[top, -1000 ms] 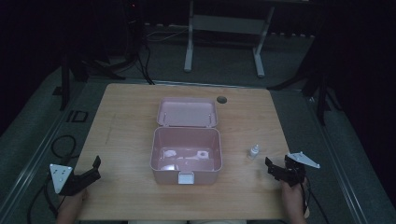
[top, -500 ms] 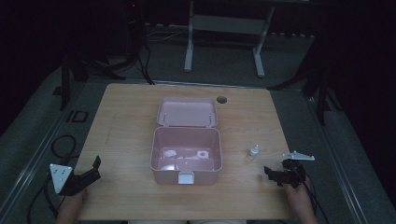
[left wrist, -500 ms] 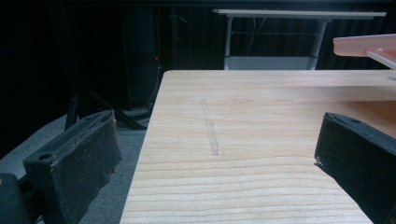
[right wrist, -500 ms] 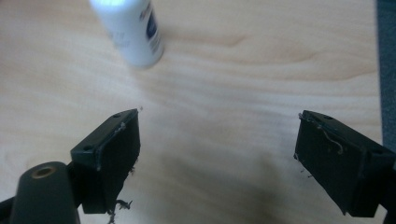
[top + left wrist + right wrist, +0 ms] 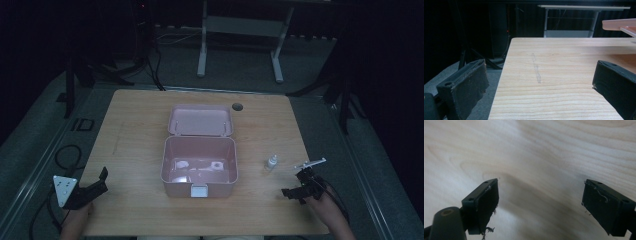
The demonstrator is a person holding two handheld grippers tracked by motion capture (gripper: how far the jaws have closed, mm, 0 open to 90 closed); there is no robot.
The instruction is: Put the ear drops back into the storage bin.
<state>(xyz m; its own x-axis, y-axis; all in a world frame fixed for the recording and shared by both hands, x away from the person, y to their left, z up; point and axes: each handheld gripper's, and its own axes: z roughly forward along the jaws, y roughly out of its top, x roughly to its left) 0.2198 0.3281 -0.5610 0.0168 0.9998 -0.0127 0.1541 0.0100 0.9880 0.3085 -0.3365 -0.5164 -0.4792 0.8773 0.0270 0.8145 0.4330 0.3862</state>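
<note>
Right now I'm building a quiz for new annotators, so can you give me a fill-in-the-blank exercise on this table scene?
1. The pink box in the middle of the table has its lid ____.
2. The small white bottle stands on the table to the ____ of the box, seen from the high view.
3. The right gripper holds ____ between its jaws.
4. The left gripper sits near the table's ____ front corner.

Missing words: open; right; nothing; left
</note>
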